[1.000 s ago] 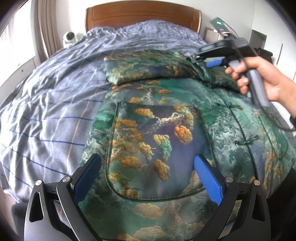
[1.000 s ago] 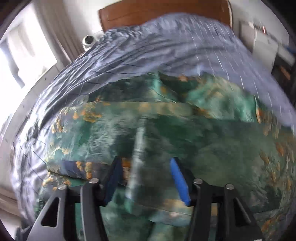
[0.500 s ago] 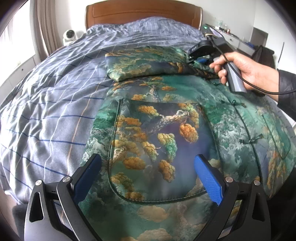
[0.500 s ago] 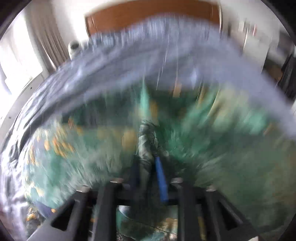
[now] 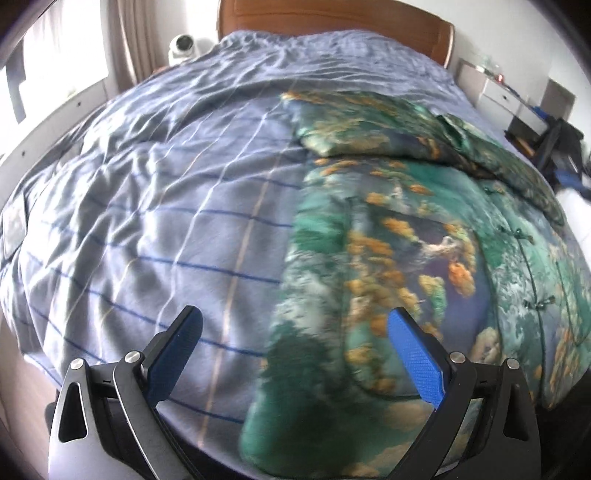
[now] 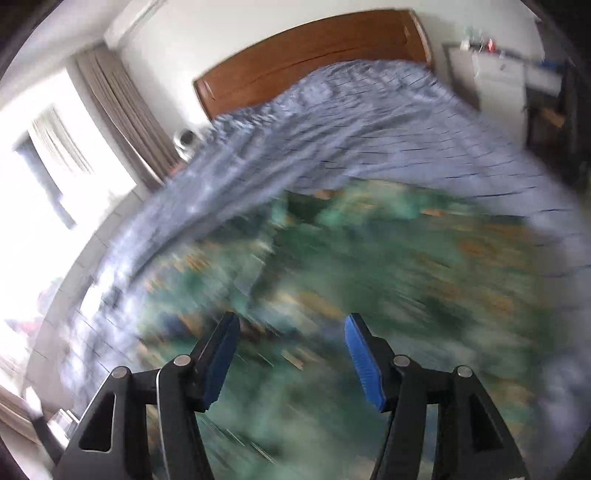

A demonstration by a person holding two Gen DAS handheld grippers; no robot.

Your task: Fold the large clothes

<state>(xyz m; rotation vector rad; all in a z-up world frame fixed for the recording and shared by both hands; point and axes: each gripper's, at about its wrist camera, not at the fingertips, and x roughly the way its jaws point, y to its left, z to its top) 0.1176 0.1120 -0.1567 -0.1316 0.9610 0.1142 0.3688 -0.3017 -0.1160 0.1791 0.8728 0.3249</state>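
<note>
Scene: we look down on a bed (image 5: 147, 206) under a blue-grey checked cover, a brown headboard (image 5: 332, 18) at its far end.
Jacket: a green padded jacket (image 5: 424, 258) with an orange and white tree print lies flat on the right part of the bed, front up; we see dark knot buttons (image 5: 537, 304) running down its closure.
Sleeve: one sleeve (image 5: 351, 122) is folded across the top of the jacket, lying on the chest part and reaching towards the cover on the left.
Pocket: a curved seam marks a large pocket (image 5: 417, 280) on the near half of the jacket.
Left gripper: our left gripper (image 5: 295, 336) hangs above the near edge of the bed, jaws spread wide with nothing between them; the left finger (image 5: 177, 350) is over the cover, the right finger (image 5: 413, 358) over the jacket's left edge.
Right gripper: our right gripper (image 6: 291, 343) is over the jacket (image 6: 369, 280), jaws apart and free of cloth; they have just been opening again after a brief pinch. Its view is heavily blurred, so we cannot tell which part of the jacket lies under it.
Room: a small white camera (image 5: 183, 44) sits beside the bed by the curtain (image 5: 129, 40), a bright window (image 6: 48, 184) is on the left, and white drawers (image 5: 506, 98) stand to the right of the headboard.
</note>
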